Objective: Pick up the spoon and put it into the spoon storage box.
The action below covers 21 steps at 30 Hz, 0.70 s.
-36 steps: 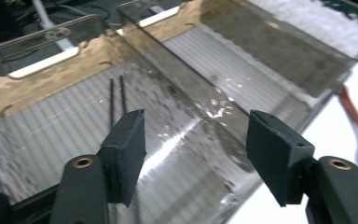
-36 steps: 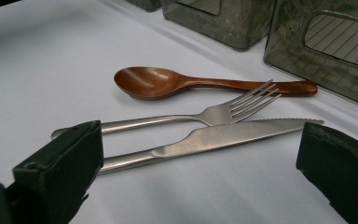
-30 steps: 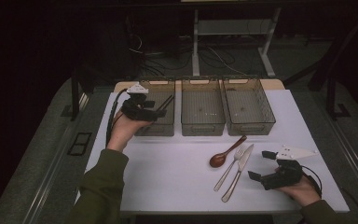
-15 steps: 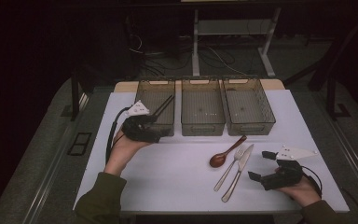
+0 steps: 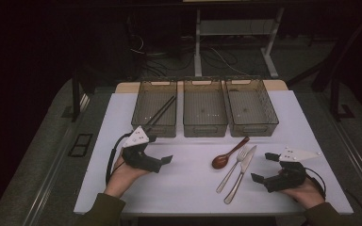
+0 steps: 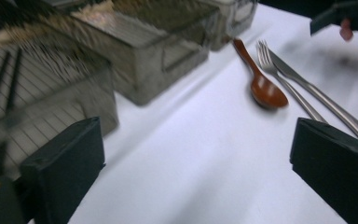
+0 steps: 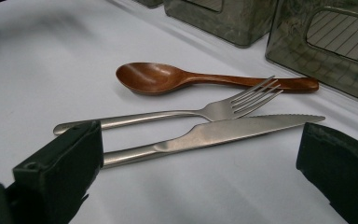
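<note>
My left gripper (image 5: 159, 149) hovers over the white table (image 5: 188, 188) in front of the left bin (image 5: 153, 127). Its jaws have just been opening and stand open with nothing between them (image 6: 196, 140). Two black chopsticks (image 5: 160, 112) lie slanted in that left bin. A brown wooden spoon (image 5: 228, 153), a steel fork (image 5: 233, 167) and a steel knife (image 5: 240, 173) lie side by side at centre right. My right gripper (image 5: 263, 167) rests open just right of them, its jaws facing the knife (image 7: 223, 133), fork (image 7: 191, 114) and spoon (image 7: 168, 77).
Three clear plastic bins stand in a row at the back: left, middle (image 5: 205, 125) and right (image 5: 252, 123). The middle and right ones hold nothing visible. Bare white tabletop lies between the two grippers. Dark floor and desk legs (image 5: 198, 42) lie beyond the table.
The left hand has pulled back from the left bin toward the near edge and sunk lower. The chopsticks stay in the bin. The right gripper has not moved.
</note>
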Available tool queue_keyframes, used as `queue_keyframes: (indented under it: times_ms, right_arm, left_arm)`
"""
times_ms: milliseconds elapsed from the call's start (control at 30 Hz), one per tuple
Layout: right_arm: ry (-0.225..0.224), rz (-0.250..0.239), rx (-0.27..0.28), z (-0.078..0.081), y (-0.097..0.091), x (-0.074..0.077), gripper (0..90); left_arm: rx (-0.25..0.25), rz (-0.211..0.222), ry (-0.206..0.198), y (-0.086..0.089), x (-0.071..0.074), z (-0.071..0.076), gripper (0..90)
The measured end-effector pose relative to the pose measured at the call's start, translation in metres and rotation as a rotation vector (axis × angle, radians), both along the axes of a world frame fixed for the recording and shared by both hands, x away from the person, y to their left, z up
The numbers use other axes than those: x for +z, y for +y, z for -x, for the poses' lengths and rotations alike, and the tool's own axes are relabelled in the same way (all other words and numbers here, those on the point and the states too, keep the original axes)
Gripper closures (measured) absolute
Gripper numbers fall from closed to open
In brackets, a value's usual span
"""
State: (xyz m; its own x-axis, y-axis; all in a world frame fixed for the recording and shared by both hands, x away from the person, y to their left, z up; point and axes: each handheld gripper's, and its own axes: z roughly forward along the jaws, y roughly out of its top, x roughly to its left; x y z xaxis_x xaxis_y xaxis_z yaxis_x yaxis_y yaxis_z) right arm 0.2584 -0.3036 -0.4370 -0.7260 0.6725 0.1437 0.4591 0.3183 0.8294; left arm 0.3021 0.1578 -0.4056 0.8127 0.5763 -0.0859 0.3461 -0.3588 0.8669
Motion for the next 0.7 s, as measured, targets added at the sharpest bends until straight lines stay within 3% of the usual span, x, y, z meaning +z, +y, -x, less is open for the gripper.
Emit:
queue_keyframes:
  times_ms: [433, 700]
  right_arm:
    - [0.008, 0.016, 0.007, 0.001, 0.001, 0.0, 0.1]
    - [0.017, 0.028, 0.046, -0.004, 0.009, 0.007, 5.5]
  left_arm:
    - [-0.007, 0.0, 0.007, 0.007, -0.02, 0.03, 0.0]
    - [-0.022, -0.027, 0.025, 0.004, -0.027, 0.03, 0.0]
